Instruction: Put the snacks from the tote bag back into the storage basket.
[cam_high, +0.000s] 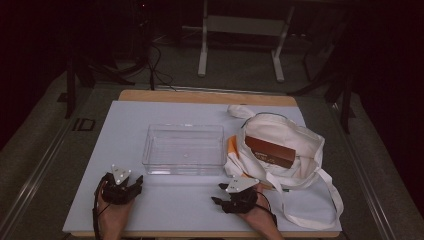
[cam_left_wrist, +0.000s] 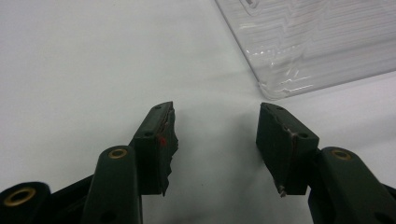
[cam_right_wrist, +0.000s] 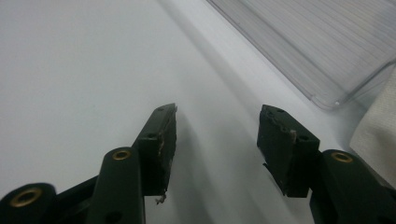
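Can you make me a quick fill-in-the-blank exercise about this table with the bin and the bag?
1. The clear bin holds ____.
2. The brown box lies in the mouth of the white ____.
3. Both the left gripper and the right gripper have their fingers ____, with only white table between them.

Missing words: nothing; bag; open
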